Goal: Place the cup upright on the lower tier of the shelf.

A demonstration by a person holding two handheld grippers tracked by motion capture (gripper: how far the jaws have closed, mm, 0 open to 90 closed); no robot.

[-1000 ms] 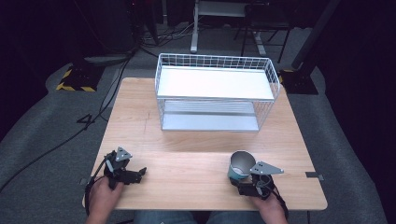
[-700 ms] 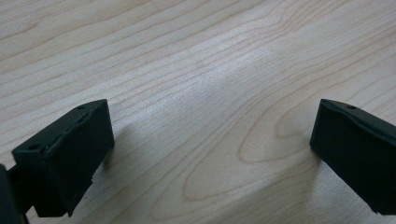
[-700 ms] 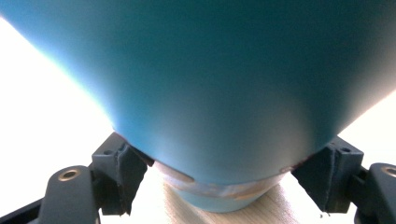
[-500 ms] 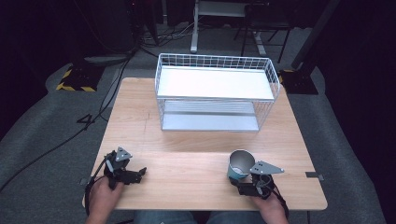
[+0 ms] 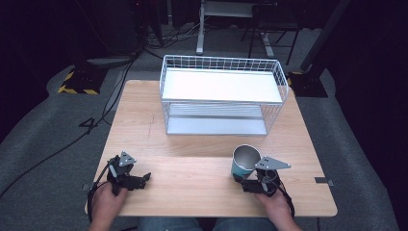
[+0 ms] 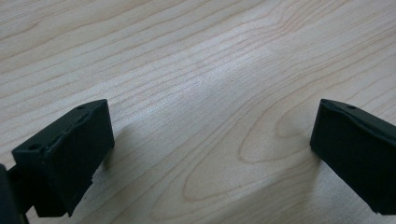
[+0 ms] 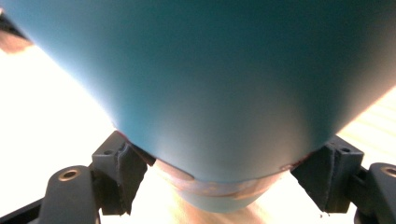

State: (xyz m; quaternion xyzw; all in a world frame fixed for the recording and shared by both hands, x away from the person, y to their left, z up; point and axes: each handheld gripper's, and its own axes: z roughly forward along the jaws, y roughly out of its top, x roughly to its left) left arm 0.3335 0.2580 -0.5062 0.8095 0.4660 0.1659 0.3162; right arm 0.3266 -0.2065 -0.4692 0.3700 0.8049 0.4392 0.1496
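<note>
I have the right gripper at about 5 o'clock on the table, its jaws clamped on the lower body of the teal cup. The right gripper view confirms it: each black jaw presses a flank of the cup near its base. The cup stands upright, or nearly so, mouth up; whether its base rests on the wood or is just clear of it, I cannot tell.

The left gripper sits low at 7 o'clock, jaws spread wide with nothing between them, bare wood grain underneath.

The white wire rack stands at 12 o'clock, well apart from the cup. Both its upper shelf and lower shelf carry nothing.

Progress, as I judge it: the grasp is made, and that is all. If the cup is bound for the rack, the carry, the placing on a shelf and the release all remain. The left gripper has no part yet.
</note>
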